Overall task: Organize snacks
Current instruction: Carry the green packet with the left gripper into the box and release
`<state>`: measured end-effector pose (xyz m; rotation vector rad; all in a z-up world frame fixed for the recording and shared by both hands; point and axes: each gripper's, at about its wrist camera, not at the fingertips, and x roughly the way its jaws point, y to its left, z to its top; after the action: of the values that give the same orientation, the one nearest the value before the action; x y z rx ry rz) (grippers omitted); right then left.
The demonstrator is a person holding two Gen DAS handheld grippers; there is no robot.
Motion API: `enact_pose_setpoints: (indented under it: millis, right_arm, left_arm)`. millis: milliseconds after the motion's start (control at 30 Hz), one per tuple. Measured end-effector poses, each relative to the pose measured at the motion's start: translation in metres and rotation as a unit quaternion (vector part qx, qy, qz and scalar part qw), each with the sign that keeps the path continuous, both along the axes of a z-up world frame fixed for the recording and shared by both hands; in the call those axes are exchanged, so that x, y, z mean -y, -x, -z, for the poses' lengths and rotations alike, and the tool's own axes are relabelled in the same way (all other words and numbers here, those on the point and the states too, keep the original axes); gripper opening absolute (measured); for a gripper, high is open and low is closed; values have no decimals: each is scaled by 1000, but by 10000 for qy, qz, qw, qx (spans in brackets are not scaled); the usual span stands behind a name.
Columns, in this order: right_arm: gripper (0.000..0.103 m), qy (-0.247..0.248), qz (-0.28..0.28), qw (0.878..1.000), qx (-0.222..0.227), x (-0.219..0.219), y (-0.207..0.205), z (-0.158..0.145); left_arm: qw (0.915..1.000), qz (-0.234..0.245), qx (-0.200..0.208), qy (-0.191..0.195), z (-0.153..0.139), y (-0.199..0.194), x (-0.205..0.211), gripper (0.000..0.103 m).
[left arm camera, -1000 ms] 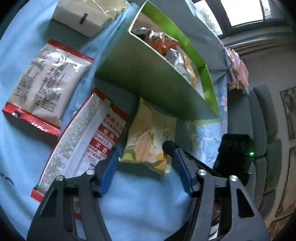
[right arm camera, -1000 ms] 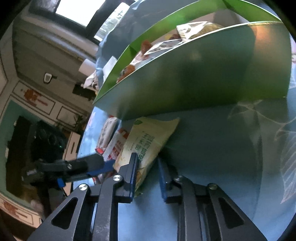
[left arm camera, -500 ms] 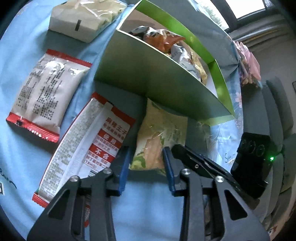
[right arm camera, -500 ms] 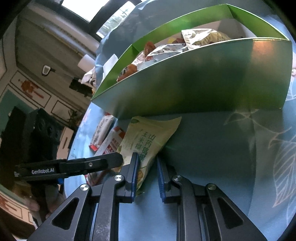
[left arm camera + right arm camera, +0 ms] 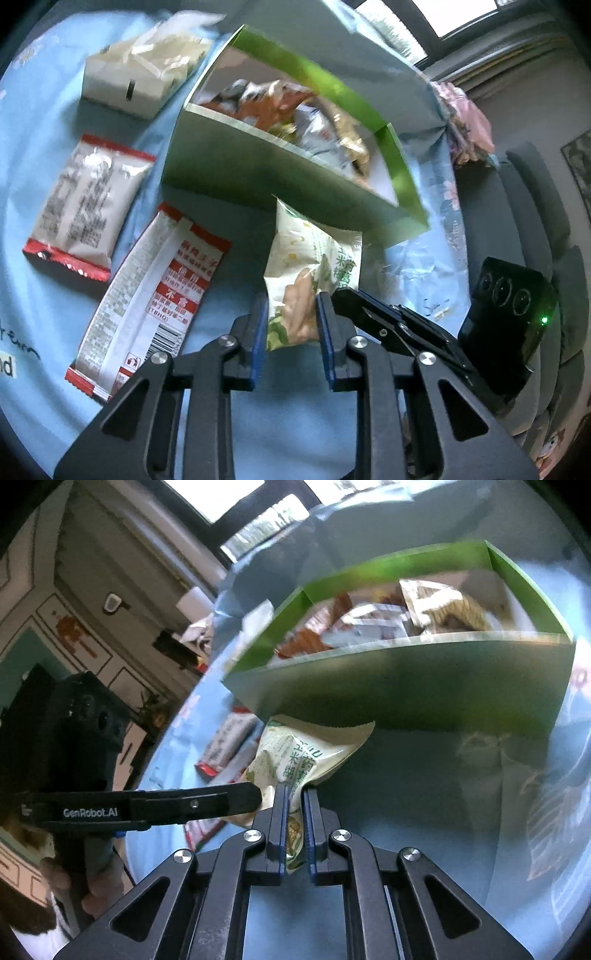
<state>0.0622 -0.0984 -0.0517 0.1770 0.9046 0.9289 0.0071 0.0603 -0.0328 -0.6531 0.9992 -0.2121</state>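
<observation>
A pale green-and-white snack bag [image 5: 310,266] lies in front of the green box [image 5: 258,184], lifted and crumpled. My left gripper [image 5: 290,314] is shut on its near end. My right gripper [image 5: 294,805] is shut on the same bag [image 5: 295,757], pinching its lower edge; it also shows in the left wrist view [image 5: 369,306] at the bag's right side. The green box [image 5: 406,686] holds several snack packets [image 5: 369,624]. The left gripper [image 5: 177,806] reaches in from the left in the right wrist view.
On the blue cloth [image 5: 258,424] lie a long red-and-white packet [image 5: 147,306], a white packet with red ends [image 5: 81,206] and a white carton [image 5: 136,81] at the back left. A grey sofa [image 5: 535,206] stands to the right.
Both grippers have closed on the green-and-white bag, which now stands up crumpled off the cloth. The left gripper moved in toward the bag.
</observation>
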Motion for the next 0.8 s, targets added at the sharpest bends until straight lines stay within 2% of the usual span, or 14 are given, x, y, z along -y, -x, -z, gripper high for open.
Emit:
enact_pose_setpoints:
  millis: [300,633,800]
  right_arm:
    - [10,-232,191,9985,460,13,0,-32]
    - [10,-301,503,9935,976,20,-29,-70]
    - [10,-294,605,9904,1207,16,-51,-84]
  left_arm:
    - [9987,70,489,-84,-27,-12,11,24]
    - [9944,206,1021,-167,-60,-63,22,25]
    - [9929,164,1177,-96,-66,-87,17,25]
